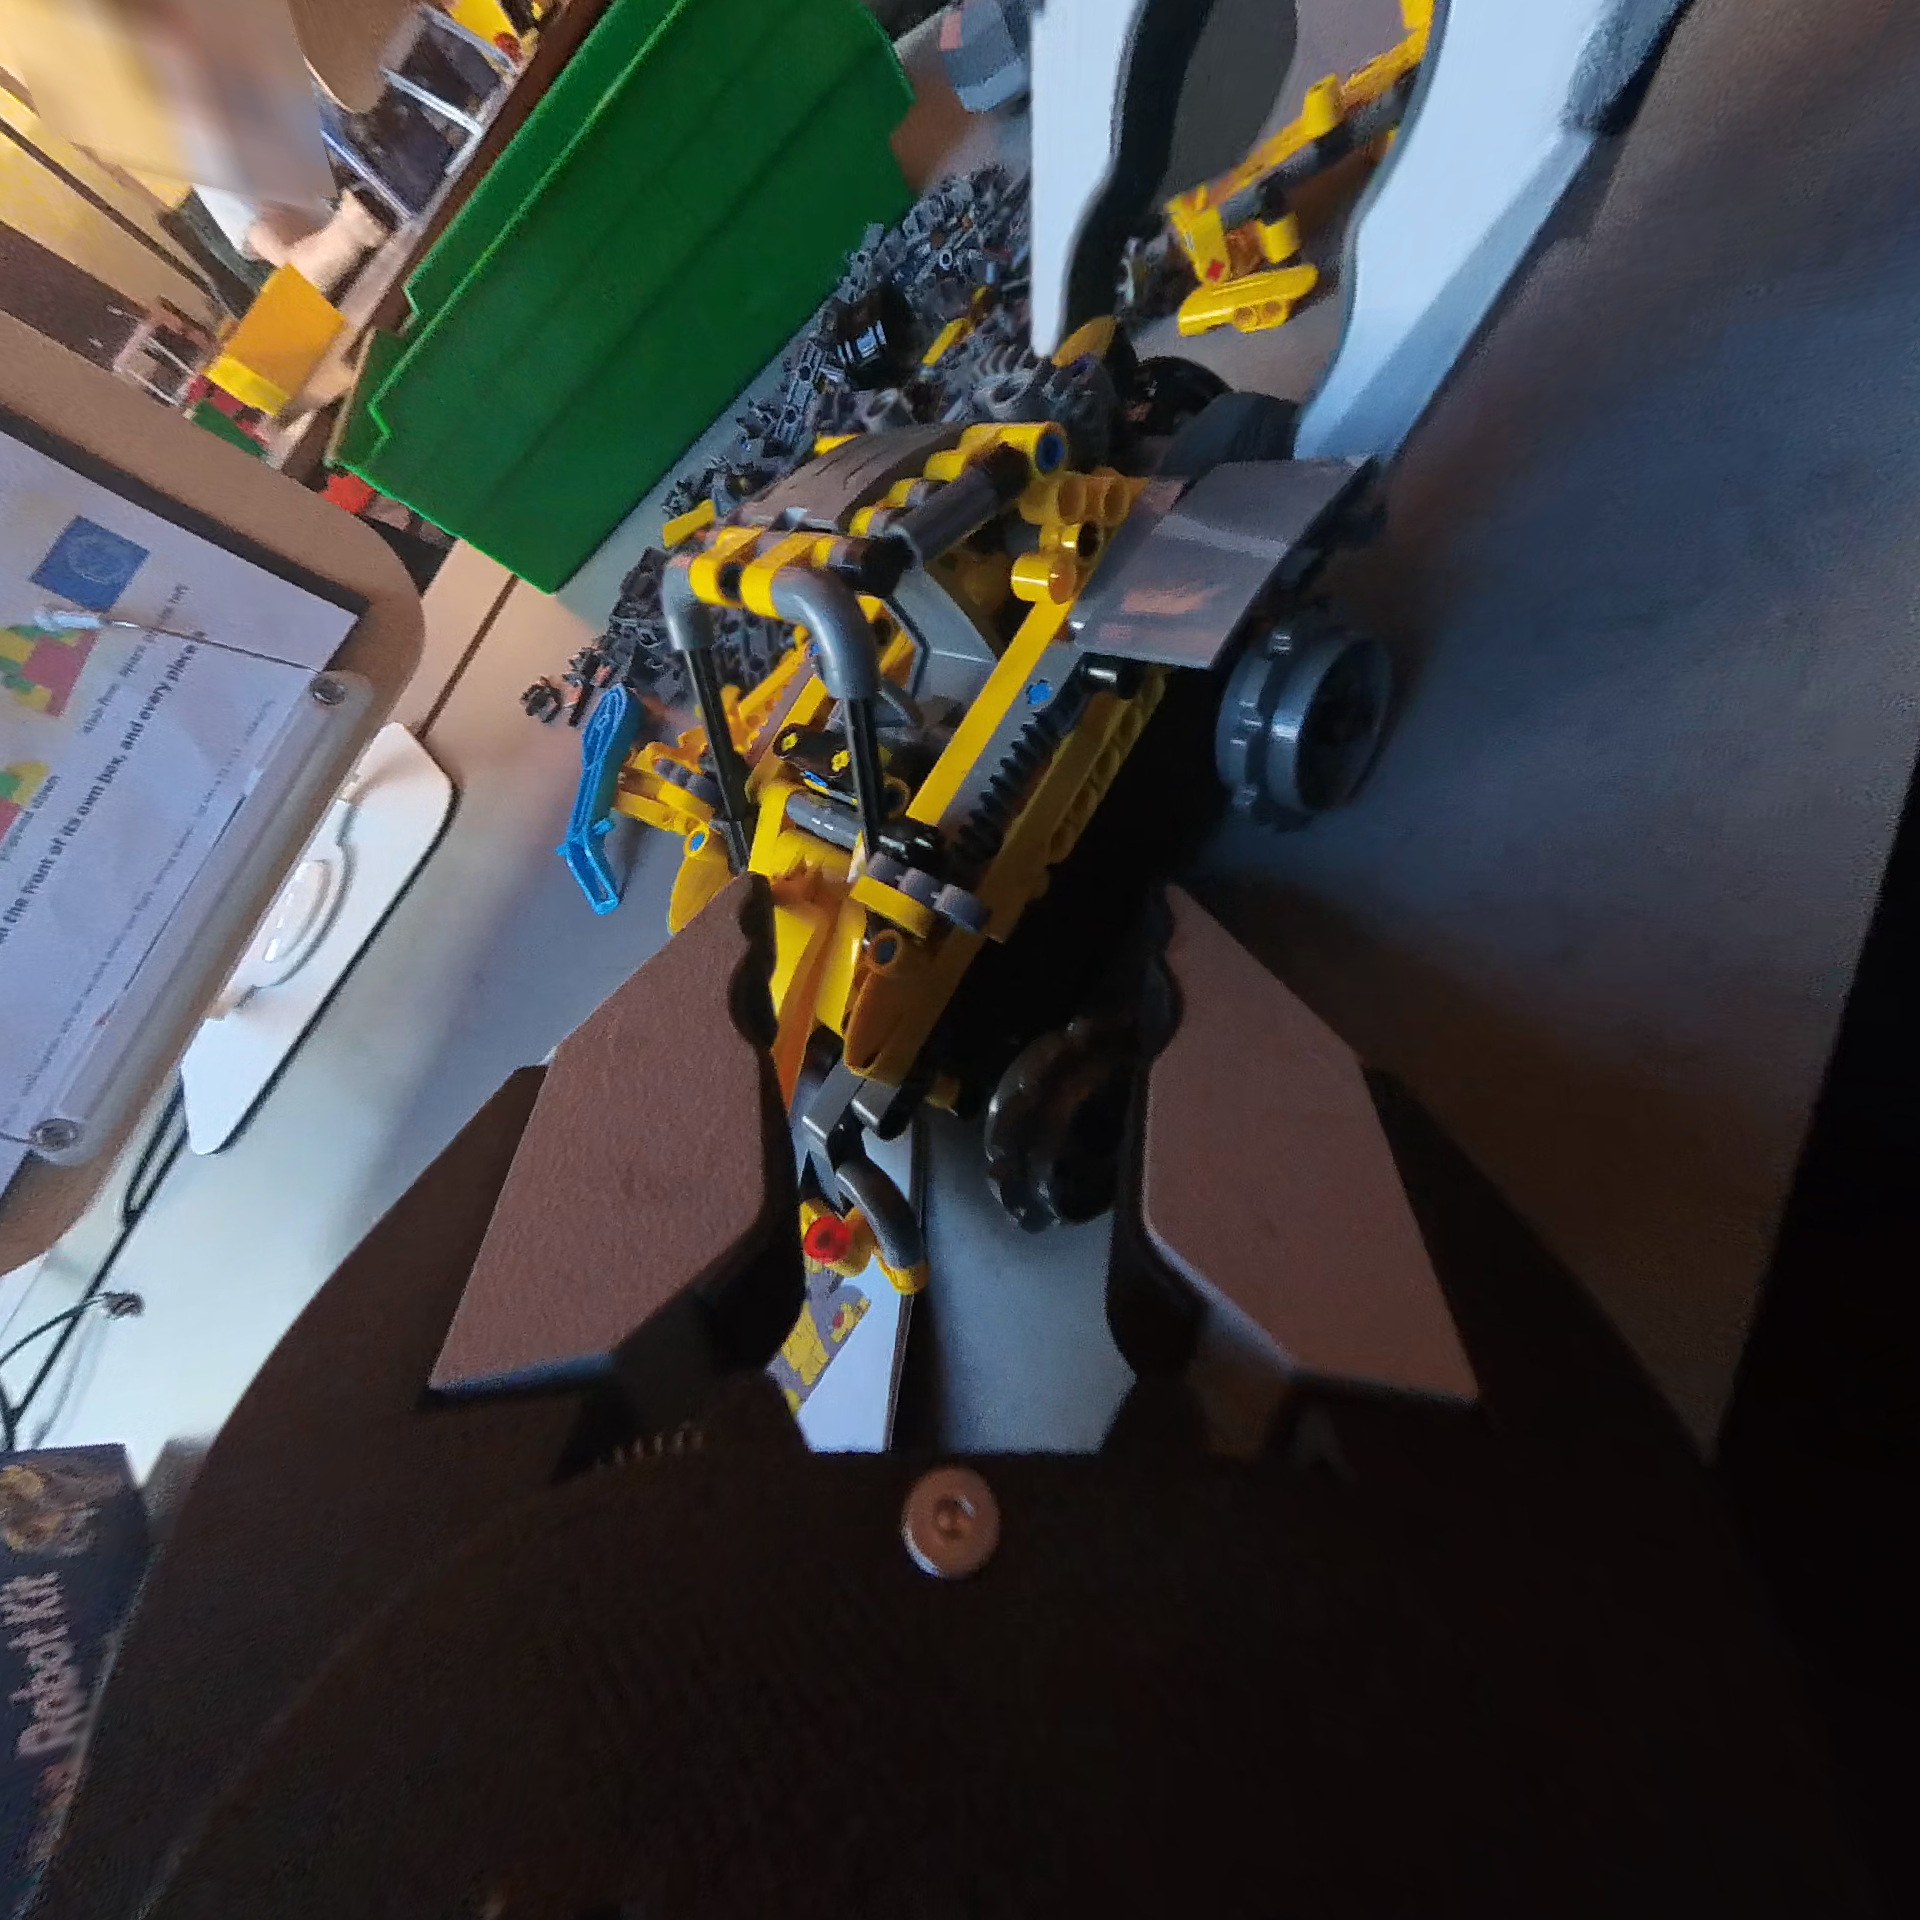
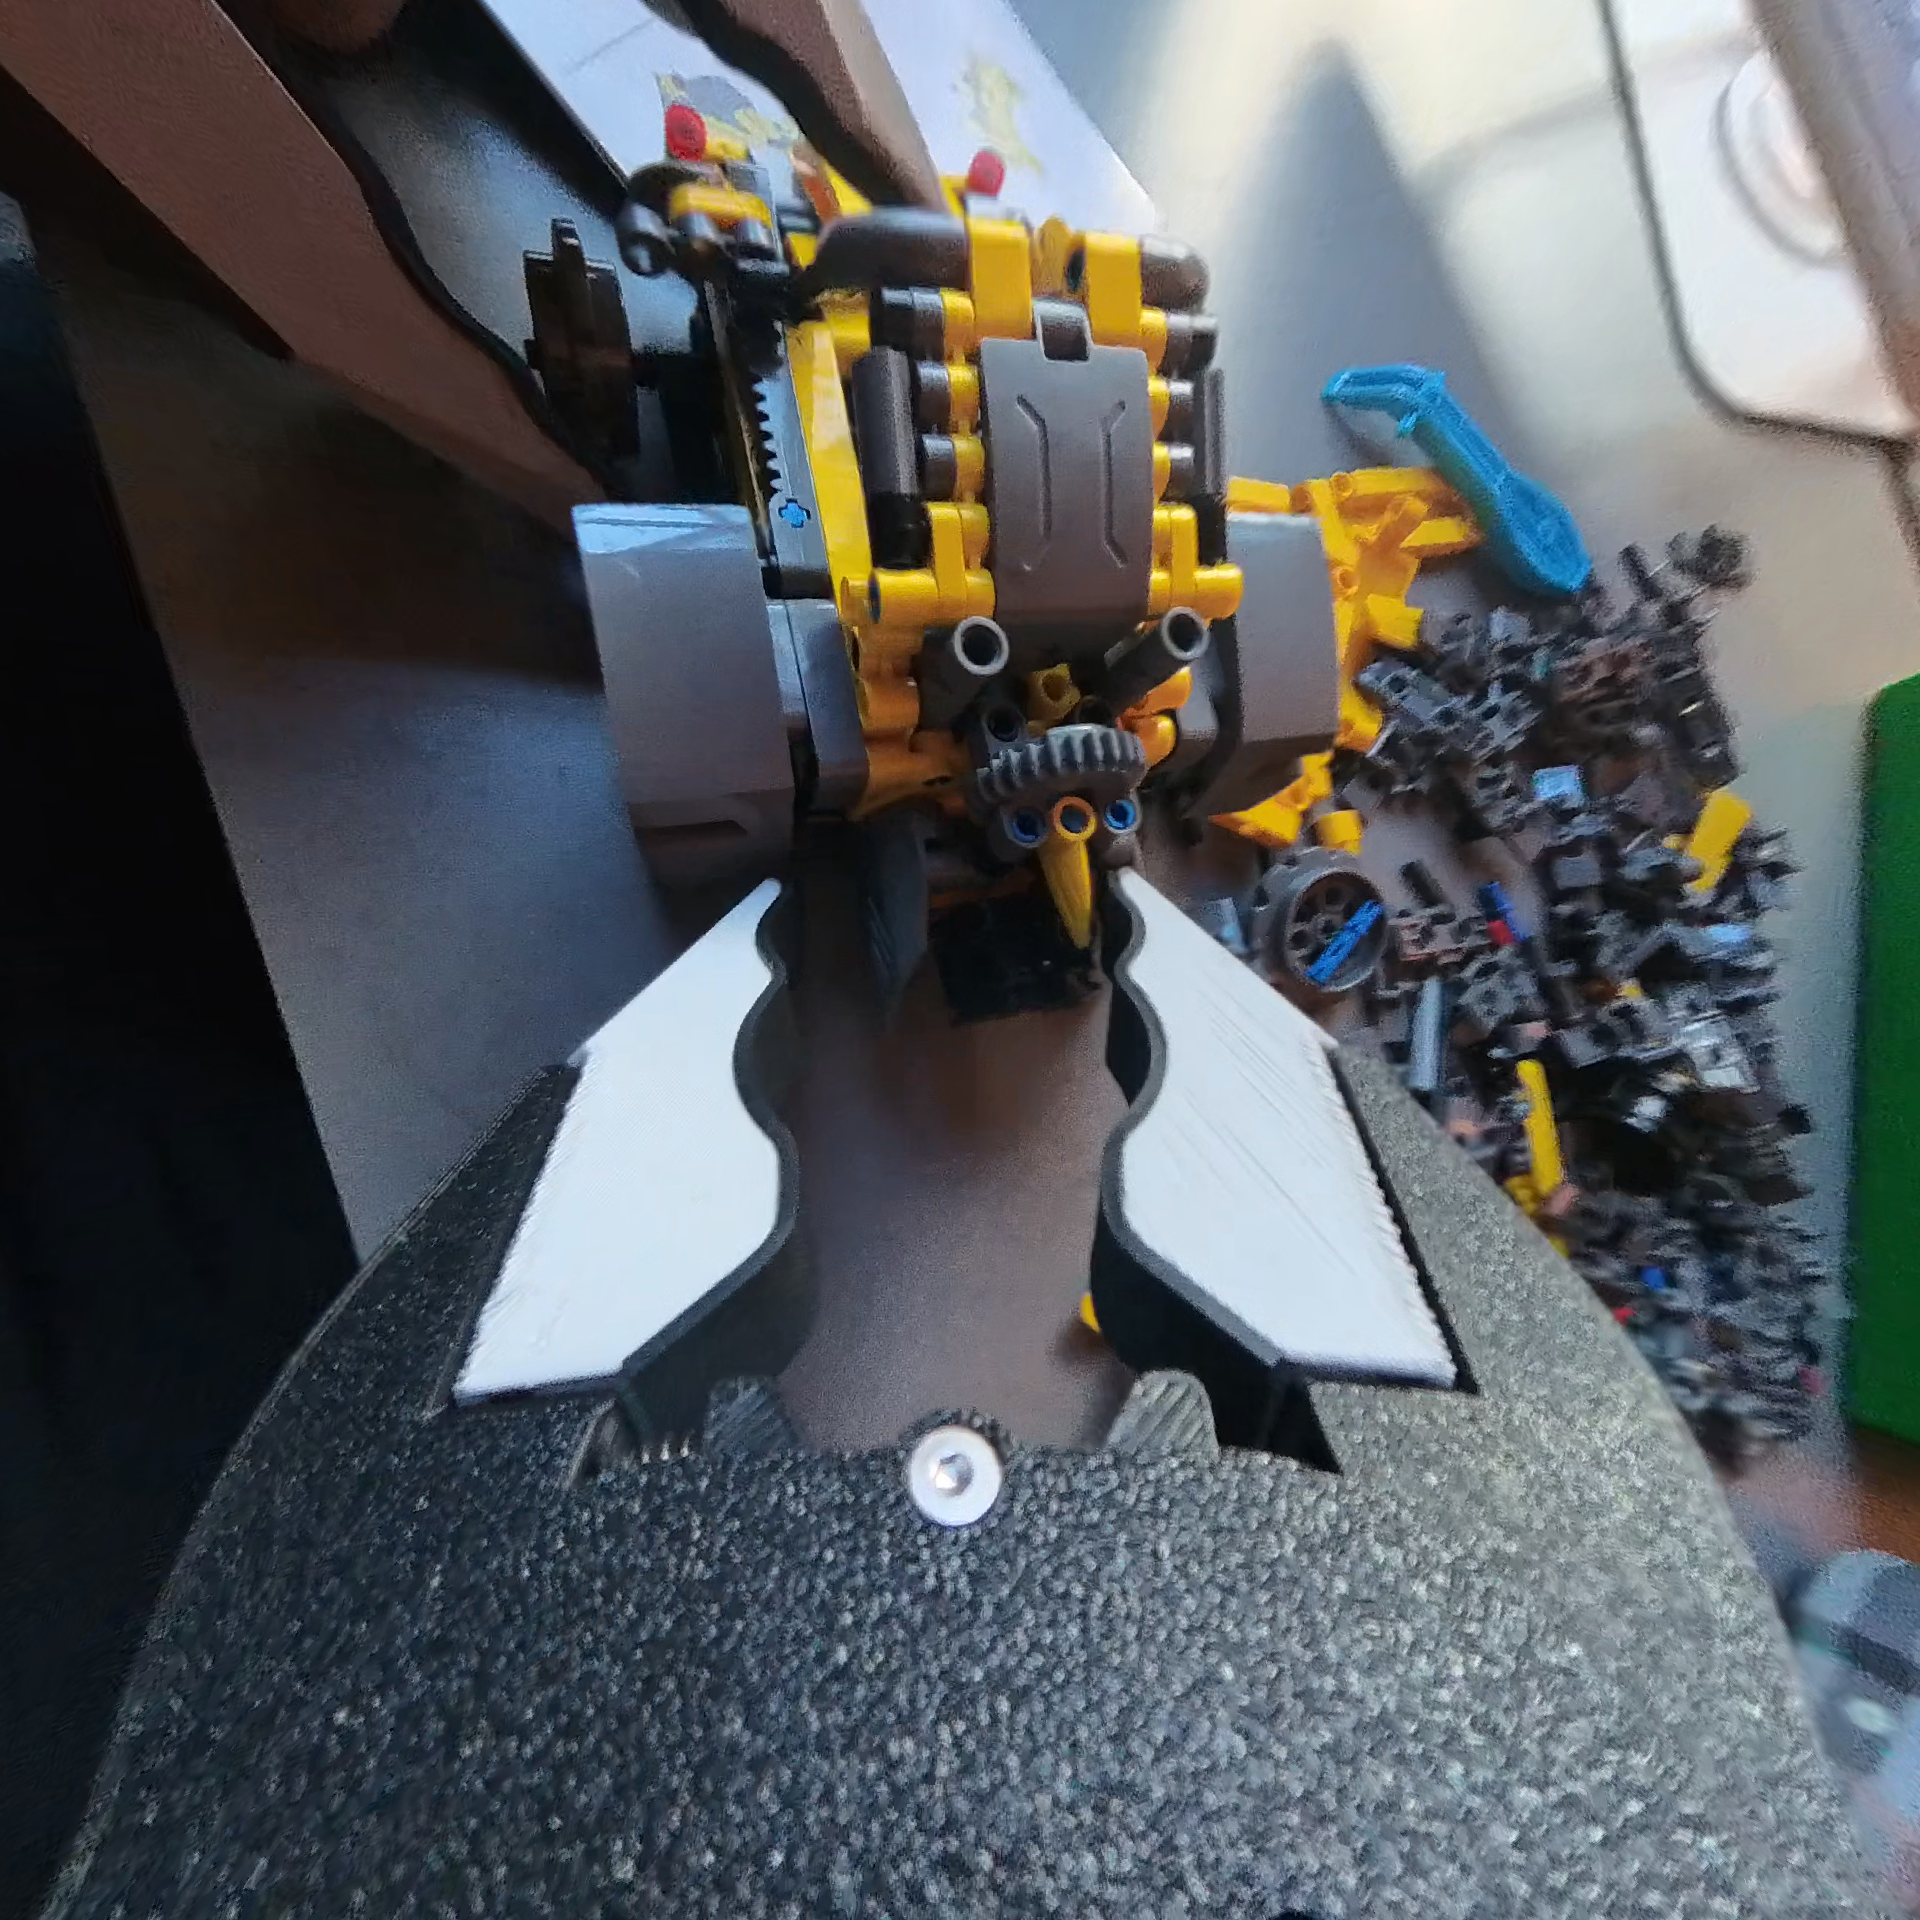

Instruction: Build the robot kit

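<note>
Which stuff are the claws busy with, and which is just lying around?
Busy with: yellow vehicle model, held between the left claw fingers; right claw at its other end.

Lying around: blue piece, pile of dark pieces, loose grey wheel, green bin.

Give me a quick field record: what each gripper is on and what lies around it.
left gripper: jaws around one end of the yellow toy vehicle, seemingly touching it
right gripper: jaws open at the vehicle's opposite end, beside its gear
loose parts pile: dark pieces on the table, beside the vehicle
blue tool: flat on the table next to the pile
green bin: behind the pile
</note>
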